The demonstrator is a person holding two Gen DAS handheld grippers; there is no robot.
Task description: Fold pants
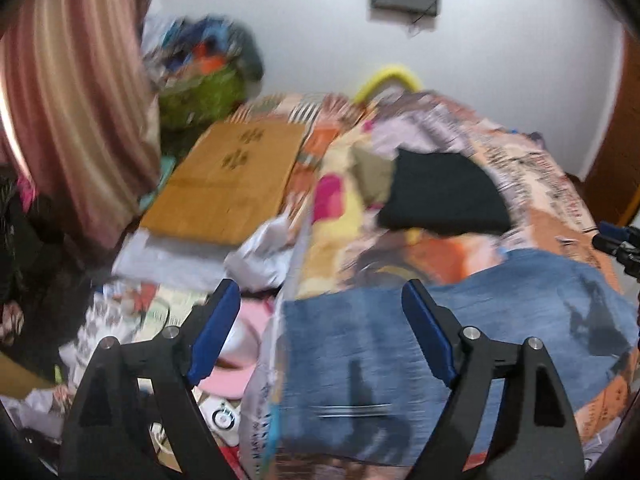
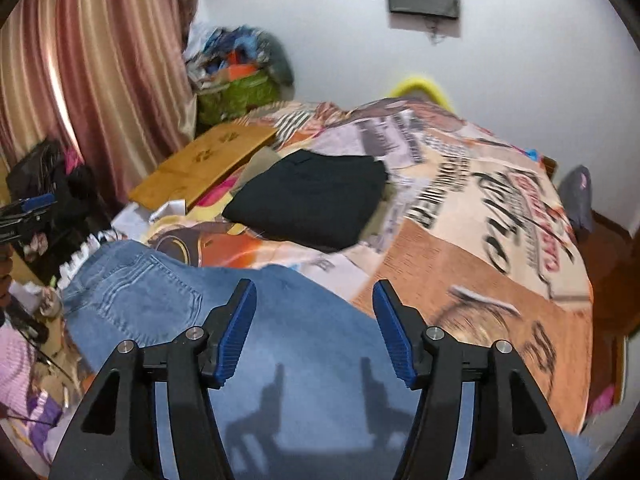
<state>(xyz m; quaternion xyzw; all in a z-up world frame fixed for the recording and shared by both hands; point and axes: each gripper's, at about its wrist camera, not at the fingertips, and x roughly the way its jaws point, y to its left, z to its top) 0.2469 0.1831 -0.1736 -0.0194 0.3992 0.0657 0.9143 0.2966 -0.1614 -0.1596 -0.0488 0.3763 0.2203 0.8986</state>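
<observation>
Blue denim pants (image 2: 288, 320) lie spread on the near part of a bed with a colourful printed cover (image 2: 472, 240); a back pocket (image 2: 136, 292) shows at the left. The pants also show in the left wrist view (image 1: 400, 360), ending at the bed's left edge. My right gripper (image 2: 315, 294) is open and empty, hovering above the denim. My left gripper (image 1: 320, 296) is open and empty, above the pants' left edge. A folded black garment (image 2: 312, 204) lies further back on the bed, also in the left wrist view (image 1: 444, 196).
A brown cardboard sheet (image 1: 228, 184) lies left of the bed. A striped curtain (image 1: 76, 92) hangs at the left. A green basket of clutter (image 2: 236, 92) stands in the far corner. Loose items and plastic bags (image 1: 260, 256) crowd the floor left of the bed.
</observation>
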